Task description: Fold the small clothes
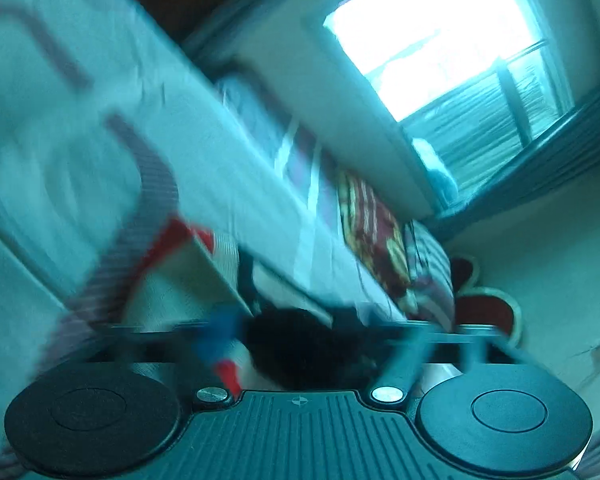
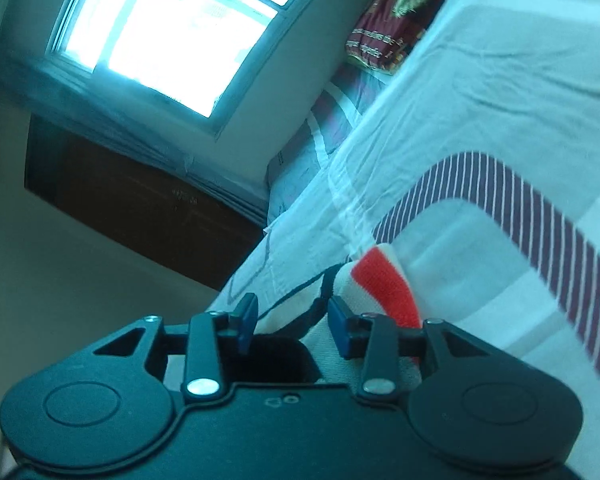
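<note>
Right gripper (image 2: pixel 292 326): jaws seen apart, a fold of the small white garment with red band (image 2: pixel 384 276) lying between the blue pads (image 2: pixel 246 320), not pinched. Left gripper (image 1: pixel 300 336): heavily blurred, jaws read as spread wide; nothing clearly clamped. Garment is located on the bedsheet (image 2: pixel 480 100), right at the fingertips.

Risk: with neither pad pressing, the fold could spring back or slide off the edge of the bed if nudged.

Orientation: long axis appears to run from the right gripper away across the bed, red band at the far end; exact outline cannot be told. Pillows (image 2: pixel 384 40) and window (image 2: pixel 172 32) are seen beyond.
</note>
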### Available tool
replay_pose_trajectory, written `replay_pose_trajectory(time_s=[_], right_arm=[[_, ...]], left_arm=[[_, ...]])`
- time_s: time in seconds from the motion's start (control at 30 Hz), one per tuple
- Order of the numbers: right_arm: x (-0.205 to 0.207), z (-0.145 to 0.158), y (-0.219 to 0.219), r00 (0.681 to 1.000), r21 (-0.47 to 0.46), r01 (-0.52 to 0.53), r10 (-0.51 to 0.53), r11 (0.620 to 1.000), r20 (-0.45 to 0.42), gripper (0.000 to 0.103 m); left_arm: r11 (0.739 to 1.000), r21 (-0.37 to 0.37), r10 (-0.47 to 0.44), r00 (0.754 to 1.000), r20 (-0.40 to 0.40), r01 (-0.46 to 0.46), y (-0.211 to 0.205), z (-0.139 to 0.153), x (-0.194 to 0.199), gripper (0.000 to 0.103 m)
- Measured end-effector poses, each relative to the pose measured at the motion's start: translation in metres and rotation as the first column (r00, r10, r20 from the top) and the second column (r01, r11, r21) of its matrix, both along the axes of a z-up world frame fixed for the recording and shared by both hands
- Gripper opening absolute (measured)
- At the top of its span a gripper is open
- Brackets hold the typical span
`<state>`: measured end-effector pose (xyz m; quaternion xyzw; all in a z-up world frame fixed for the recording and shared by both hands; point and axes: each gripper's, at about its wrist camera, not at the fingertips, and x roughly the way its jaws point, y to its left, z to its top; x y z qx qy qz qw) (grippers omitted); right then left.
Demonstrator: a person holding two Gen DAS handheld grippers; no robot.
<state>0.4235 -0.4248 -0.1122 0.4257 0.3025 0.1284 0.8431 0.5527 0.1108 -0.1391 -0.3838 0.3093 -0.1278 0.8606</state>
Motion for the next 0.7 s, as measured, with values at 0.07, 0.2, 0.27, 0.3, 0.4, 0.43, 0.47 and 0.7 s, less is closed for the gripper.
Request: replay_pose_trajectory(time_s=[0.07,0.2,0.27,0.3,0.4,0.43,0.47,0.7], right_arm=[[-0.005,0.005,0.000,1.000,-0.032,-0.012,0.012,0.999,0.009,0.039],[0.004,0.018,0.005,0.997,-0.149,-0.074,0.078,0.986,0.018,0.039],[0.011,0.024,0.015,0.993,-0.206,-0.111,0.118,0.972,0.021,0.039],[0.012,0.028,0.022,0.990,-0.244,-0.130,0.140,0.961,0.021,0.039],[0.020,0.034,0.040,0.978,-0.362,-0.190,0.207,0.913,0.008,0.038],[0.023,0.033,0.046,0.974,-0.402,-0.208,0.228,0.892,0.002,0.038],[0.027,0.033,0.053,0.970,-0.438,-0.222,0.244,0.871,-0.005,0.038],[0.049,0.024,0.087,0.939,-0.583,-0.308,0.338,0.752,-0.061,0.034]], left_arm=[[1.000,-0.013,-0.003,1.000,0.018,0.003,0.008,0.002,-0.002,0.088],[0.975,0.208,-0.083,0.996,0.034,0.074,0.008,0.013,0.008,0.073],[0.921,0.358,-0.172,0.985,0.030,0.150,-0.006,0.021,0.014,0.068],[0.885,0.434,-0.199,0.980,0.028,0.168,-0.014,0.024,0.016,0.067],[0.804,0.540,-0.296,0.955,0.001,0.249,-0.033,0.028,0.031,0.065],[0.785,0.558,-0.321,0.947,-0.007,0.270,-0.036,0.028,0.036,0.066],[0.764,0.579,-0.335,0.942,-0.020,0.285,-0.041,0.027,0.042,0.065],[0.716,0.581,-0.404,0.908,-0.107,0.387,-0.052,0.018,0.059,0.044]])
